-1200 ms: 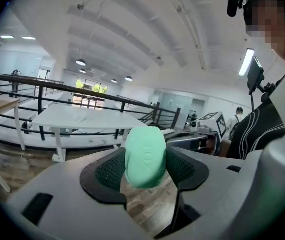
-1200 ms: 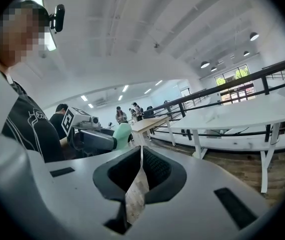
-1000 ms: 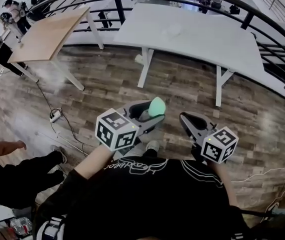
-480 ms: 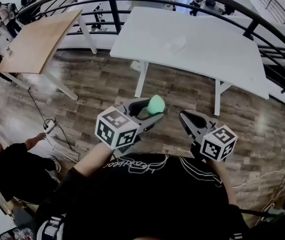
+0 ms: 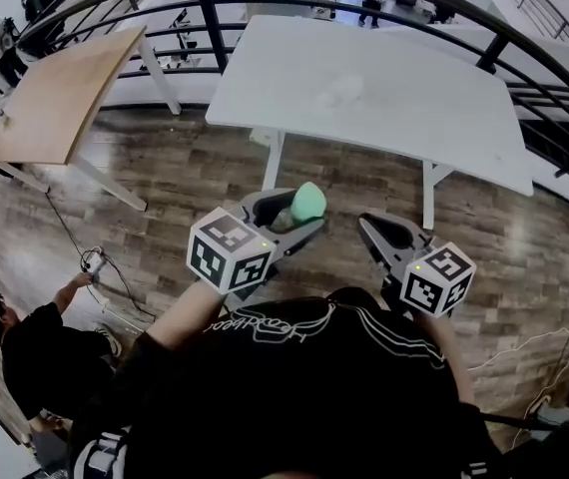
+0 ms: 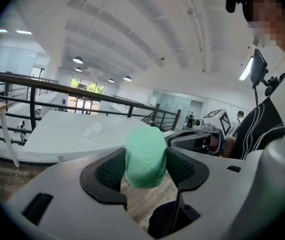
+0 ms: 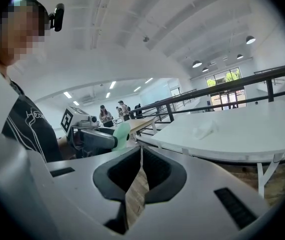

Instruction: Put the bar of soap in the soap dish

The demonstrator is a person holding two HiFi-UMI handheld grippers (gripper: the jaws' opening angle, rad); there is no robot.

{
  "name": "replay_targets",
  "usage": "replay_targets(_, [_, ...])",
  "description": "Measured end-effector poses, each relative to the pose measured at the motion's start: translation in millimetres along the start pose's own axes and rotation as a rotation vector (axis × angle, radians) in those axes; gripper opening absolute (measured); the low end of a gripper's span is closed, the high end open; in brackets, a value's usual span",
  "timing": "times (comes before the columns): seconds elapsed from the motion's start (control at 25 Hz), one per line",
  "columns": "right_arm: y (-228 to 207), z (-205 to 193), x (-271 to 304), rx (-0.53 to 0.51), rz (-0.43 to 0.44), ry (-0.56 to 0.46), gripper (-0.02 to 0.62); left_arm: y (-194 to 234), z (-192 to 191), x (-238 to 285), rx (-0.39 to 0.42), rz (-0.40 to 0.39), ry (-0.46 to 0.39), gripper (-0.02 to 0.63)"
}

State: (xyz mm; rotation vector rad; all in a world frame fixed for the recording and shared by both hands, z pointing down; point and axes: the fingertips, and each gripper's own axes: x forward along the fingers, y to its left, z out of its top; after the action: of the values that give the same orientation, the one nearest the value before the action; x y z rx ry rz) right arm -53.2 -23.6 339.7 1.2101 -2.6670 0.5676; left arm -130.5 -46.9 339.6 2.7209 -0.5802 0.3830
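My left gripper (image 5: 299,211) is shut on a mint-green bar of soap (image 5: 309,201), held at chest height over the wood floor. In the left gripper view the soap (image 6: 145,156) stands upright between the black pads. A pale, translucent soap dish (image 5: 342,90) lies on the white table (image 5: 414,88) ahead, well beyond both grippers; it also shows as a faint shape (image 6: 92,130) in the left gripper view. My right gripper (image 5: 374,230) hangs beside the left one, shut with nothing in it. From the right gripper view (image 7: 141,156) the soap (image 7: 121,132) is at the left.
A wooden table (image 5: 55,93) stands at the far left. A black railing (image 5: 215,13) curves behind both tables. A person (image 5: 35,357) crouches on the floor at lower left near a cable and power strip (image 5: 93,262).
The white table has drawn slightly nearer and lower in the head view. The crouching person has come further into view at lower left. Both grippers keep their pose and the soap stays gripped.
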Motion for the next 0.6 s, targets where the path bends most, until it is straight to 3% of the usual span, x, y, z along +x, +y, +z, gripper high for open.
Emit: replay_targets(0.6, [-61,0,21,0.028,0.006,-0.024,0.02,32,6,60,0.034,-0.009,0.035,0.256])
